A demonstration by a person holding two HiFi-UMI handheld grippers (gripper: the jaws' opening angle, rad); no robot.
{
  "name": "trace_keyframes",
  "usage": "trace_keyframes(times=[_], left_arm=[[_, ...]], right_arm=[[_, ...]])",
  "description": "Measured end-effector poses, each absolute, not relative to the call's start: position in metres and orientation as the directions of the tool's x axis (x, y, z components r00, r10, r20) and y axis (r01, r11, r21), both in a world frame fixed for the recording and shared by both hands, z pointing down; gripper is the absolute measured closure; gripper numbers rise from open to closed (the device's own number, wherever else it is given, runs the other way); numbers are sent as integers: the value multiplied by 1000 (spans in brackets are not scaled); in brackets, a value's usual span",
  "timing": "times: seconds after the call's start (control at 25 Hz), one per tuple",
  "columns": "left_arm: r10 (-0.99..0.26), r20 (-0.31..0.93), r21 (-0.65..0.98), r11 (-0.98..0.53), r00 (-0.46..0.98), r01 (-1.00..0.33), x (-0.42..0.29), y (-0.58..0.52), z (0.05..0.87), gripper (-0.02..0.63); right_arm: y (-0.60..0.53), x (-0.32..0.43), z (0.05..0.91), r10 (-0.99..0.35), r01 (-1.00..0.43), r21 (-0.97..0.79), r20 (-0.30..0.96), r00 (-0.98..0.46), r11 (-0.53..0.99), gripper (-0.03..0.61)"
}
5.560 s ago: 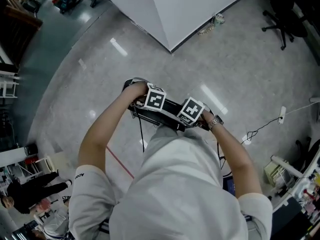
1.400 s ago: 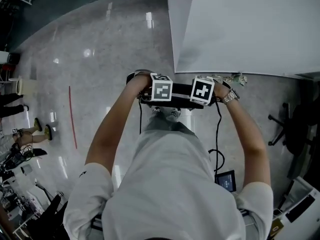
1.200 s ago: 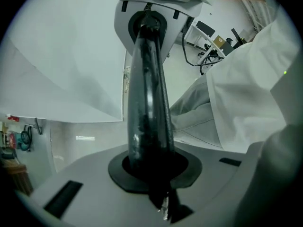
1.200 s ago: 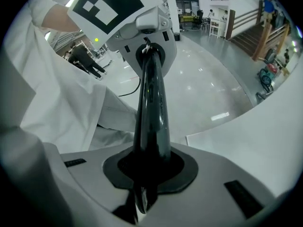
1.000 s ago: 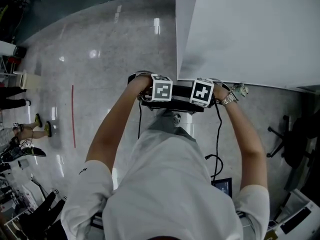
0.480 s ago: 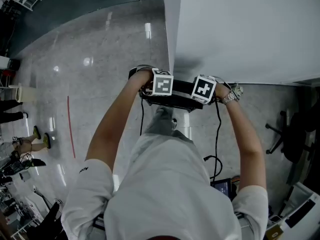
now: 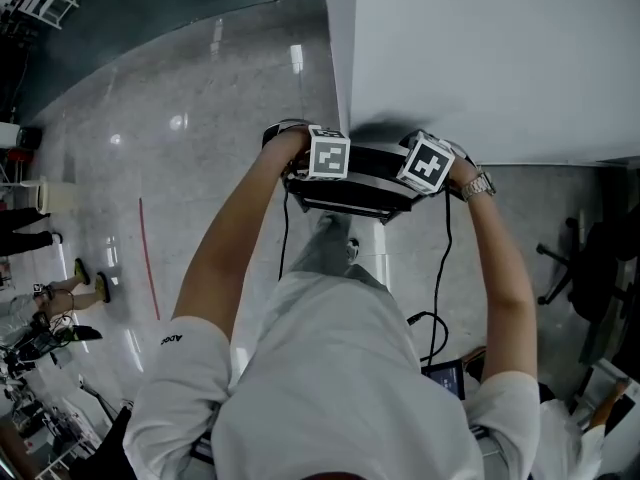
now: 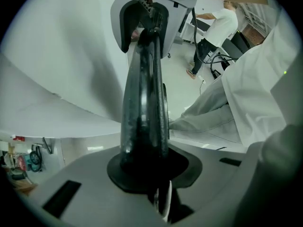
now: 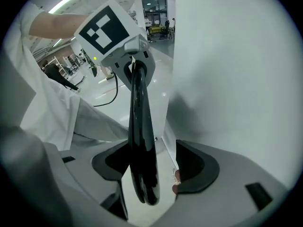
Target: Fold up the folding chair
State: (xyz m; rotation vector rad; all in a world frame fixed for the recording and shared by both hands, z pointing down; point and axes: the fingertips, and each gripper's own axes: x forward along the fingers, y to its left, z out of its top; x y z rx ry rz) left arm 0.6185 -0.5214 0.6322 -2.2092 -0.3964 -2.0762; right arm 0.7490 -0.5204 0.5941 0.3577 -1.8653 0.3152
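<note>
The folded black folding chair (image 7: 360,183) hangs flat in front of me, close to a white partition (image 7: 480,58). My left gripper (image 7: 325,173) grips its top edge on the left. In the left gripper view the black chair edge (image 8: 144,103) runs straight out of my left gripper (image 8: 147,174), whose pads are shut on it. My right gripper (image 7: 425,168) is at the right end, and its jaws are opening. In the right gripper view the chair edge (image 9: 140,141) lies between the spread pads of my right gripper (image 9: 154,169), with a gap on the right side.
The white partition stands just beyond the chair. A polished grey floor (image 7: 200,98) with a red line (image 7: 148,258) spreads to the left. At the right are an office chair (image 7: 590,268), a black cable (image 7: 440,268) and a tablet (image 7: 445,373). People stand at the far left edge.
I have carried the chair up close to the white partition. The right gripper has rolled and slid a little to the right. The left grip looks unchanged.
</note>
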Motion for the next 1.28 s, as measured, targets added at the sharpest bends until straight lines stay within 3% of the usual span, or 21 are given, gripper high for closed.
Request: trace_keyframes(times=[0.44,0.88,1.08,1.28], left_arm=[[123,988,110,-985,93,133,614,-577,624,549],[134,984,110,-976,118,188,616,-576,631,544],[70,988,40,-977,138,210,611,-583,607,429],[-46,973,-88,-980,224,179,610,-593,586,410]], right_arm=[[-563,770,500,-323,-573,14,837,-442,820,322],[-506,755,538,-230,-657,-293,775,-588,694,324],[-471,751,556,-196,-661,-343,775,-600,667,324],[-451,743,570,-215,-677,-371,757,-617,636,337]])
